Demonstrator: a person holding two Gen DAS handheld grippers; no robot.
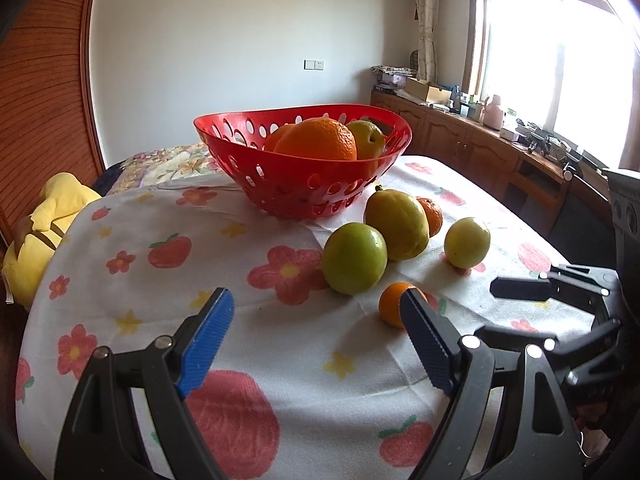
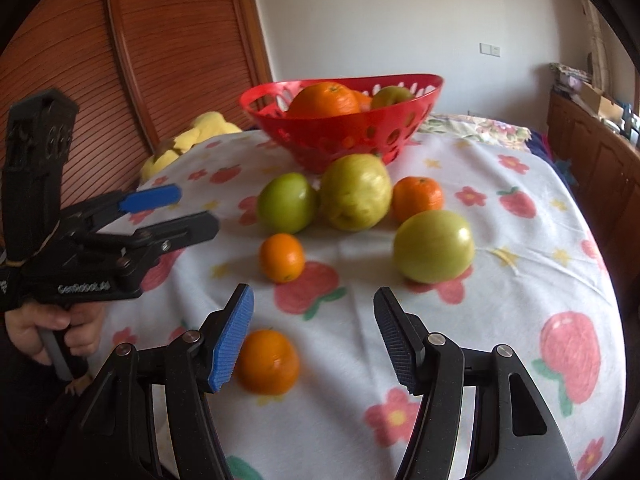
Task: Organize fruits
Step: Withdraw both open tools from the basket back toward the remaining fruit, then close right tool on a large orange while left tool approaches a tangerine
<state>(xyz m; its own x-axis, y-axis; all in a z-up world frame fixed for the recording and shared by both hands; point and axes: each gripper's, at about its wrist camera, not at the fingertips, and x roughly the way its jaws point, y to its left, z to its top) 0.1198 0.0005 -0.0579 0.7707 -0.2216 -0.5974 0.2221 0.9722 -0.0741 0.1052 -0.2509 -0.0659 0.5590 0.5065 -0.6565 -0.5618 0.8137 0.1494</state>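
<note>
With both hand-held grippers open and empty, the right hand-held gripper (image 2: 314,334) is best centred over the near small orange (image 2: 269,362) before closing; the red basket (image 2: 400,120) lies far.

open right claw (image 2: 314,334), small orange (image 2: 269,361) beside

Home bedroom: quilt (image 1: 160,164), curtain (image 1: 426,20), wooden cabinets (image 1: 460,140).

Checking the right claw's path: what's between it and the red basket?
In the right wrist view, six loose fruits on the cloth lie between the right claw and red basket.
</note>
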